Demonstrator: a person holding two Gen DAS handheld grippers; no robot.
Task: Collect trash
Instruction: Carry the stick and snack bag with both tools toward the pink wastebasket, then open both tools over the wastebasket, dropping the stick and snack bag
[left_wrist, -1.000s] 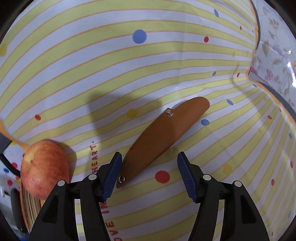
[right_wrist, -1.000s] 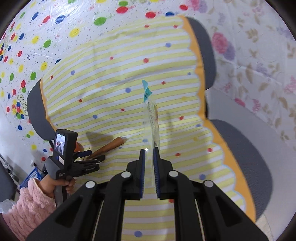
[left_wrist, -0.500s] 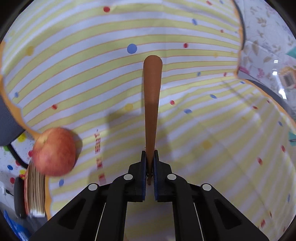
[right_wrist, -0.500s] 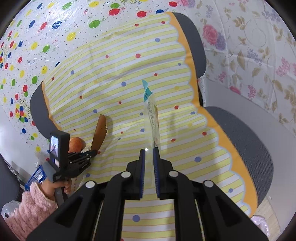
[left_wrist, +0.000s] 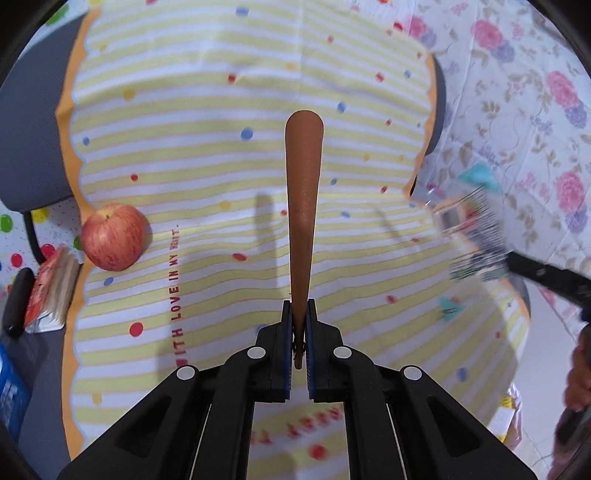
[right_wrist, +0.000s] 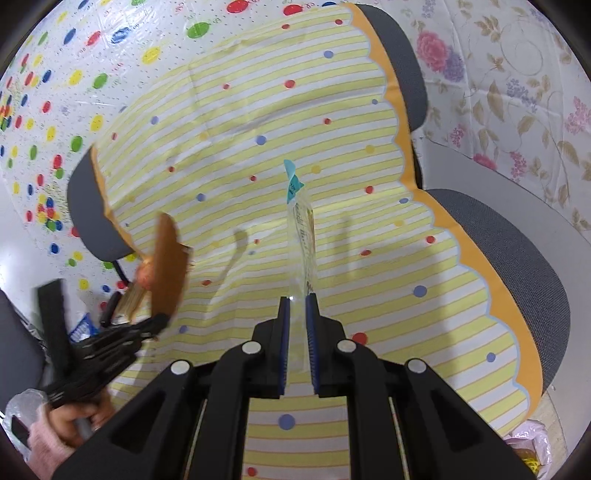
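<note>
Left gripper (left_wrist: 299, 325): black plastic linkage arms showing round silver pivot pins, fingers wearing ribbed blue pads (left_wrist: 286, 347). Right gripper (right_wrist: 297, 325) is showing the same build: black body, silver pins, blue pads. Left hand (right_wrist: 74, 421) showing bare skin, wearing a fuzzy pink sleeve (right_wrist: 46, 448).

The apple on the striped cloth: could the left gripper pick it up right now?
Probably not yet: the left gripper is shut on a brown wrapper. The apple lies uncovered.
</note>
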